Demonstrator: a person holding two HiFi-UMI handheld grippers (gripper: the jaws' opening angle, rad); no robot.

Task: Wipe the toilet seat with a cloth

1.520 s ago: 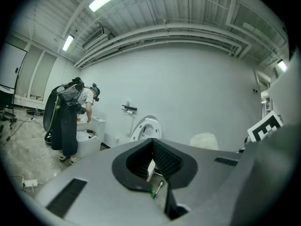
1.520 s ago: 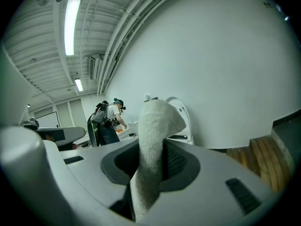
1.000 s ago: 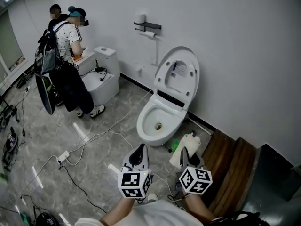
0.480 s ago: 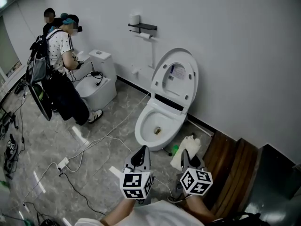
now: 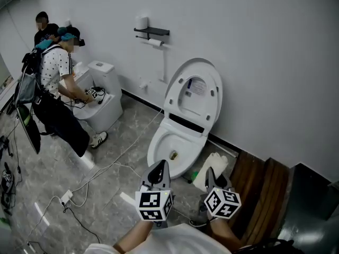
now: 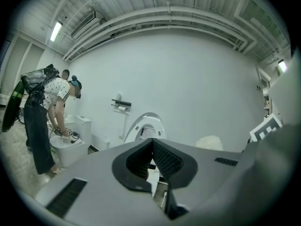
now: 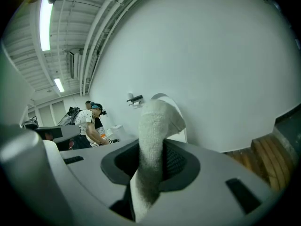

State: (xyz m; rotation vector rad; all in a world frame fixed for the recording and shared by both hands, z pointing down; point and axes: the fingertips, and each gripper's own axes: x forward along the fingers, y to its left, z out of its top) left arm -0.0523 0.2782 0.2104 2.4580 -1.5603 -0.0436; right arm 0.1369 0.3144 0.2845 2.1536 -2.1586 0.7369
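Left claw (image 6: 151,147): closed, the ribbed pads meet, nothing between them. In the head view the left claw (image 5: 158,169) is held above the floor (image 5: 114,142), pointing at the toilet (image 5: 168,148).

Right claw (image 7: 155,160): clamped on the cloth (image 7: 153,135). The pale, nubbly cloth stands up out of the jaws and also hangs below them. In the head view the right claw (image 5: 210,174) is level with the left one and just to its right. The cloth (image 5: 219,160) bunches ahead of the right claw, beside the toilet's base.

Marker cubes (image 5: 153,205): one on each claw, black-and-white square patterns only. They carry no readable text.

Toilet: stands at the wall edge of the floor, straight ahead of both claws and apart from them. The lid (image 5: 194,91) is raised and leans towards the wall (image 5: 254,62). Whether the seat ring is raised with it cannot be told. The bowl is open.

Label (image 5: 197,85): on the underside of the lid, with a dark mark at its left. Its print is too small to read.

Shelf (image 5: 151,32): on the wall left of the lid, with a paper roll (image 5: 154,43) below it.

Second toilet (image 5: 101,103): further left along the same wall. A person (image 5: 53,83) bends over it.

Cables (image 5: 100,168): run across the floor from the wall towards the left.

Boards (image 5: 259,187): dark wooden, at the right edge of the floor.
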